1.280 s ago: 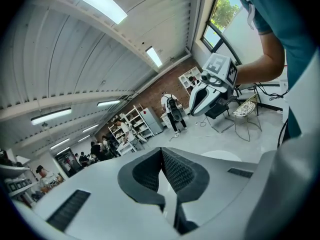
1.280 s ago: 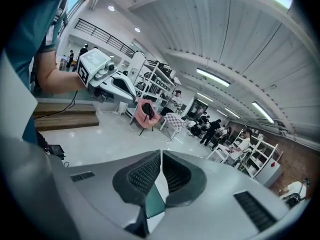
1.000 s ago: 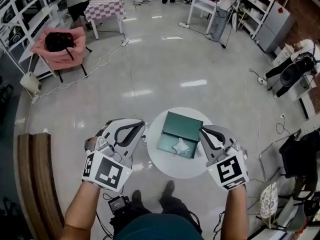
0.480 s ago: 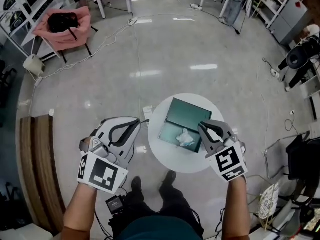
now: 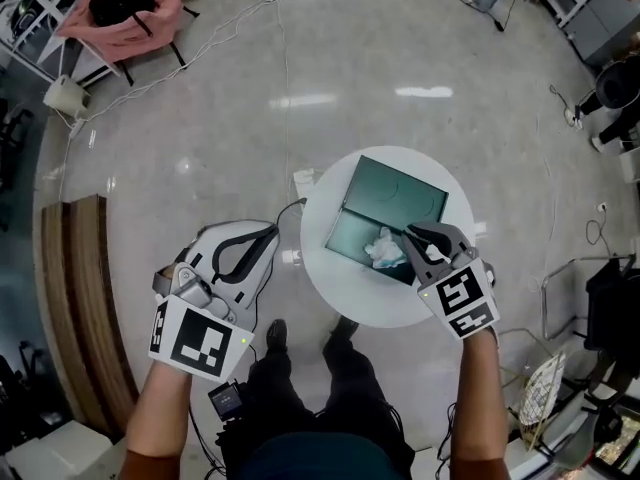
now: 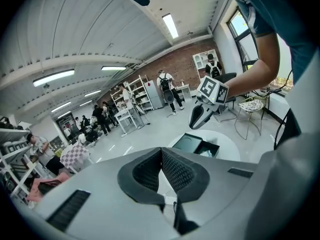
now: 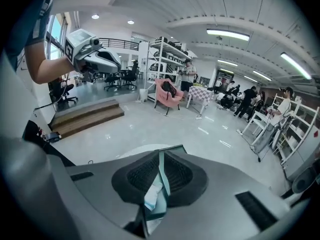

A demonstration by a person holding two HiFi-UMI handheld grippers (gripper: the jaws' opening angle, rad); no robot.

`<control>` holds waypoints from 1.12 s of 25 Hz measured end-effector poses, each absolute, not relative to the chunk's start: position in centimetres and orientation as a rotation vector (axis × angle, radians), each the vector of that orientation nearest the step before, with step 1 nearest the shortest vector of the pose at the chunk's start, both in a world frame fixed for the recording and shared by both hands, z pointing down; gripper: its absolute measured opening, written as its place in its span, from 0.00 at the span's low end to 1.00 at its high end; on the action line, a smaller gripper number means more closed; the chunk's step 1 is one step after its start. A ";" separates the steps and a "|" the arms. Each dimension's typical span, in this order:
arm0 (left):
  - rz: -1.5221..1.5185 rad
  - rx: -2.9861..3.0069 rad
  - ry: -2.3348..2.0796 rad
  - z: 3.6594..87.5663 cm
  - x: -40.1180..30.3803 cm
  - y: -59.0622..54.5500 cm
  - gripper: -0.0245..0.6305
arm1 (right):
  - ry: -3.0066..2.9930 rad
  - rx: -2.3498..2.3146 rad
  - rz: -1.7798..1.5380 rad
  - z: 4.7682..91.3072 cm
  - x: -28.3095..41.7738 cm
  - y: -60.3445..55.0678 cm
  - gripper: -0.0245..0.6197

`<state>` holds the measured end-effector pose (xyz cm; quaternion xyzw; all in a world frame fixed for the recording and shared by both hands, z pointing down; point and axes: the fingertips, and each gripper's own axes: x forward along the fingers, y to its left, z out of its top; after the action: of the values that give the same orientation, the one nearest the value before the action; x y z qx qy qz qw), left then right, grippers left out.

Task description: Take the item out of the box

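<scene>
A dark green box lies open on the round white table (image 5: pixel 380 306), its base (image 5: pixel 348 236) next to its flat lid (image 5: pixel 400 193). A crumpled white item (image 5: pixel 384 249) sits in the base. My right gripper (image 5: pixel 413 234) hangs over the base's right edge, just beside the item, jaws shut with nothing gripped. In the right gripper view (image 7: pixel 161 156) a thin slit between the pads shows the box wall (image 7: pixel 163 176) and the item (image 7: pixel 151 198) below. My left gripper (image 5: pixel 270 236) is over the floor left of the table, shut and empty (image 6: pixel 161 151); that view shows the box (image 6: pixel 197 145).
Wooden steps (image 5: pixel 85 298) run along the left. A pink chair with a black bag (image 5: pixel 120 8) stands at the far left, with a cable across the floor beside it. A small white object (image 5: pixel 303 180) lies by the table. Chairs and bags crowd the right edge.
Both grippers have come down. The right one has moved in over the box to beside the white item. The left one stays off the table's left side.
</scene>
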<state>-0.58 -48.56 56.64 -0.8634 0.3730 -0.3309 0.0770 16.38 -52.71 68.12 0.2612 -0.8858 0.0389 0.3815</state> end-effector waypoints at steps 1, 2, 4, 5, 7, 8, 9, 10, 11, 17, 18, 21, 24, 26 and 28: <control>-1.002 -2.590 1.115 57.7 -0.8 -49.0 0.07 | -2.253 0.656 0.115 69.7 16.3 -53.0 0.10; -1.011 -2.592 1.112 58.9 -1.0 -49.4 0.07 | -2.246 0.648 0.131 71.3 16.1 -53.4 0.10; -1.023 -2.601 1.114 61.4 -1.2 -50.3 0.07 | -2.233 0.633 0.162 74.6 16.2 -54.0 0.10; -1.027 -2.606 1.116 62.7 -1.1 -50.7 0.07 | -2.225 0.626 0.177 76.3 16.4 -54.3 0.10; -1.038 -2.618 1.117 65.0 -0.8 -51.4 0.07 | -2.209 0.609 0.209 79.5 16.9 -54.7 0.10; -1.045 -2.624 1.117 66.0 -0.7 -51.6 0.07 | -2.200 0.598 0.225 80.8 17.1 -54.7 0.10; -1.052 -2.629 1.116 66.8 -0.7 -51.7 0.07 | -2.190 0.587 0.240 82.1 17.2 -54.7 0.10; -1.057 -2.635 1.114 67.5 -0.6 -51.8 0.07 | -2.180 0.575 0.256 83.2 17.3 -54.6 0.10; -1.061 -2.639 1.112 68.1 -0.6 -51.9 0.07 | -2.171 0.562 0.272 84.1 17.3 -54.4 0.10; -1.074 -2.660 1.110 70.5 -0.7 -52.5 0.07 | -2.128 0.496 0.347 88.6 17.1 -53.8 0.11; -1.077 -2.663 1.110 70.9 -0.7 -52.6 0.07 | -2.119 0.487 0.359 89.4 17.1 -53.7 0.19; -1.086 -2.672 1.106 72.1 -1.0 -52.9 0.07 | -2.082 0.458 0.385 91.8 17.0 -53.4 0.23; -1.094 -2.674 1.110 73.5 -1.9 -52.3 0.07 | -2.034 0.421 0.394 94.7 16.6 -52.4 0.26; -1.107 -2.673 1.116 74.6 -2.7 -51.9 0.07 | -2.004 0.399 0.396 96.8 16.1 -52.0 0.29; -1.120 -2.676 1.123 76.3 -3.6 -52.0 0.07 | -1.983 0.388 0.390 99.2 15.4 -52.1 0.29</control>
<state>-3.64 -52.01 76.32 -0.8601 0.3611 -0.3599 0.0155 15.44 -52.13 99.17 0.1615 -0.8256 0.1625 0.5156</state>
